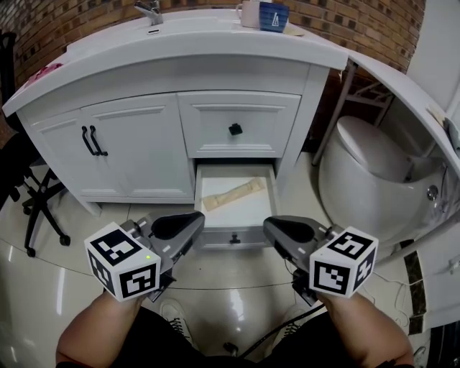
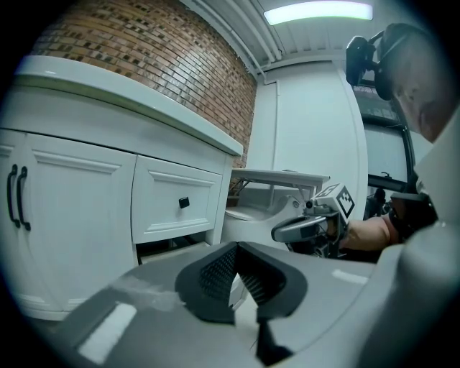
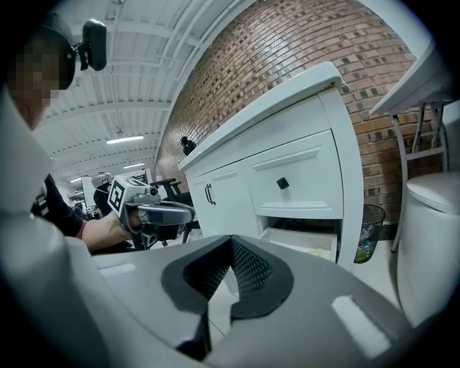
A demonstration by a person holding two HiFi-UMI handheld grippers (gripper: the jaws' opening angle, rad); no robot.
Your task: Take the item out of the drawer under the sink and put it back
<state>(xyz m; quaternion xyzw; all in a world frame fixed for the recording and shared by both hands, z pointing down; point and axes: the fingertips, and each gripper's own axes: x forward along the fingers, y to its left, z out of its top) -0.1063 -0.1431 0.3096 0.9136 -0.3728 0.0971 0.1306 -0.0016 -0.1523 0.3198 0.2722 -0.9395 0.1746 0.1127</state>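
Observation:
The lower drawer [image 1: 236, 233] of the white sink cabinet stands pulled out. A beige, bone-shaped item [image 1: 233, 194] lies slantwise on its floor. My left gripper [image 1: 190, 224] hovers just before the drawer's front left corner, shut and empty. To the right, my right gripper [image 1: 277, 228] is at the front right corner, also shut with nothing in it. In the left gripper view the pads [image 2: 219, 273] meet, with the right gripper [image 2: 302, 228] beyond them. The right gripper view shows its pads [image 3: 248, 273] closed and the open drawer [image 3: 302, 241] ahead.
Above the open drawer is a shut drawer with a black knob [image 1: 234, 129]. Double doors with black handles [image 1: 93, 141] are to its left. A white toilet [image 1: 374, 180] stands at the right, an office chair [image 1: 36, 198] at the left. A mug [image 1: 273, 16] sits on the counter.

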